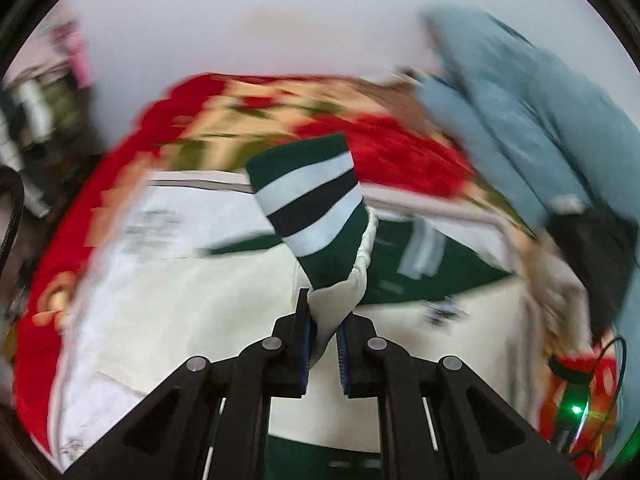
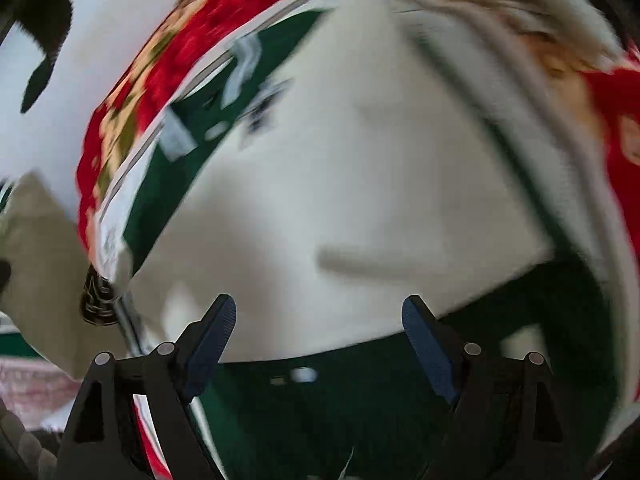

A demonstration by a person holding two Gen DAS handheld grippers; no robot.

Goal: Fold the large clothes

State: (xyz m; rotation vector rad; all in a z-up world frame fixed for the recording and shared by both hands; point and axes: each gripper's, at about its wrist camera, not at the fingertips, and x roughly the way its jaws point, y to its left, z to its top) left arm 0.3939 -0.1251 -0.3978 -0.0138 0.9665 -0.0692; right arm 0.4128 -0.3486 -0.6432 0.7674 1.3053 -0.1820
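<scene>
A large cream and dark green jacket [image 1: 168,304] lies spread on a red floral blanket [image 1: 384,148]. My left gripper [image 1: 324,324] is shut on the jacket's cream sleeve [image 1: 340,296], whose green, white and black striped cuff [image 1: 312,196] stands up above the jaws. In the right wrist view my right gripper [image 2: 320,320] is open and empty, hovering over the jacket's cream body [image 2: 360,184] near its dark green hem [image 2: 360,408]. Both views are motion-blurred.
A person's light blue sleeve [image 1: 520,108] reaches in at the upper right of the left wrist view. The other gripper with a green light [image 1: 576,408] shows at lower right. The red blanket [image 2: 192,52] borders the jacket. Clutter [image 1: 36,120] sits at far left.
</scene>
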